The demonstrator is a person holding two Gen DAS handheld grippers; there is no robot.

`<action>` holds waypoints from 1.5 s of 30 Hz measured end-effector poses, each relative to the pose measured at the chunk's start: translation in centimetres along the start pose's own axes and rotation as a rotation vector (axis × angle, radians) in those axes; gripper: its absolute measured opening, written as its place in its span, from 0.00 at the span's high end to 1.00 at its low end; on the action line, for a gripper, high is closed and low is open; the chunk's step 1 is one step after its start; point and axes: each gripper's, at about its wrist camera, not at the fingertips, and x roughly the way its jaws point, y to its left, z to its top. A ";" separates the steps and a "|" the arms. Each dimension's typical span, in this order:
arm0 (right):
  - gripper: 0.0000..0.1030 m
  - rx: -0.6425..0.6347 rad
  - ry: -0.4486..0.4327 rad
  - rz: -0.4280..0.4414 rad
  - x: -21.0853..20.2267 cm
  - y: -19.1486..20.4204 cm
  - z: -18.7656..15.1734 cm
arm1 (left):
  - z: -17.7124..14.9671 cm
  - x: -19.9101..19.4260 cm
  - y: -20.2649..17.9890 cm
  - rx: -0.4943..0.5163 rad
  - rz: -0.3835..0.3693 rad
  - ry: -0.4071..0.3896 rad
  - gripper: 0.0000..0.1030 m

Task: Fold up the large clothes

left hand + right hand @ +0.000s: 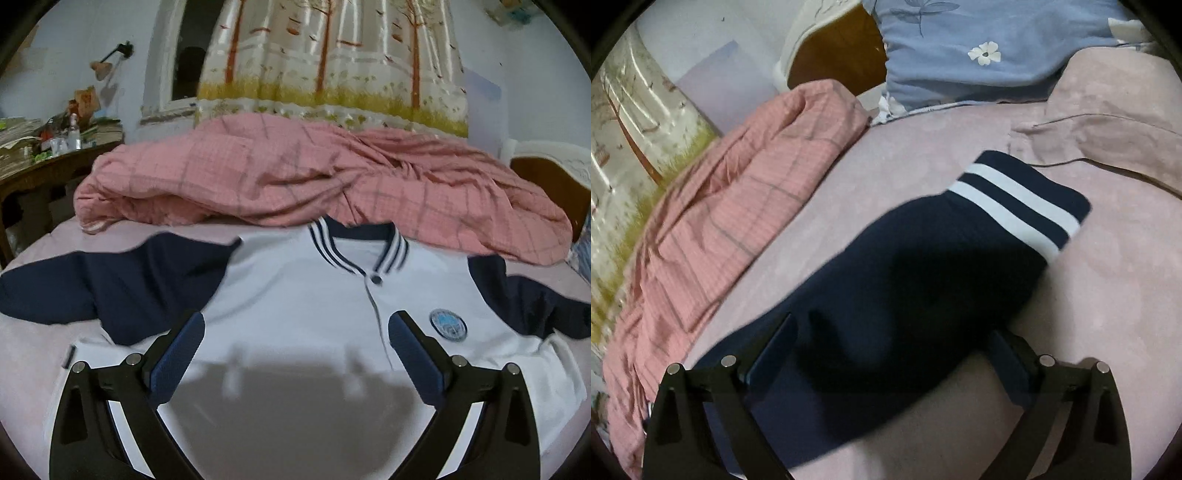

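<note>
White-and-navy garment: a white-bodied baseball-style jacket [295, 306] with navy sleeves and a navy-and-white striped collar lies spread front-up on the bed, collar toward the far side.
Bed surface: a pale pink sheet [1108, 288] covers the mattress under the jacket.
Jacket details: a round blue badge [448, 324] sits on the chest, to the right of the front placket in the left wrist view; a dark button closes the neck.
Left claw: the left claw [295, 347] hovers over the lower front of the jacket with its blue-padded fingers [177, 363] spread wide, nothing between them; its shadow falls on the white cloth.
Right claw: the right claw [890, 350] is over the navy sleeve [905, 280], fingers set wide apart on either side of it; whether they touch the cloth I cannot tell.
Sleeve end: the navy cuff with two white stripes [1015, 206] lies flat on the sheet, pointing toward the pillows.
Bedding behind: a rumpled pink checked quilt [295, 177] is heaped just beyond the collar.
Pillows: a blue pillow with a white flower print [979, 51] and a dusty pink pillow [1115, 122] lie near the headboard.
Backdrop: a curtain printed with trees [332, 59] hangs behind the bed.
Side: a cluttered dark wooden table [48, 162] stands left of the bed.
</note>
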 end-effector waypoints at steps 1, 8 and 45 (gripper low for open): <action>0.26 -0.009 0.003 -0.005 0.1 0.2 0.0 | 0.4 -0.3 0.4 0.001 0.014 -0.024 0.04; 0.95 -0.140 -0.144 -0.057 -3.2 3.6 -0.2 | 2.4 -1.9 1.4 0.083 0.108 -0.097 0.24; 0.16 -0.690 0.299 0.653 -11.8 47.8 -36.6 | 5.3 -5.0 6.6 -0.007 -0.044 -0.138 0.28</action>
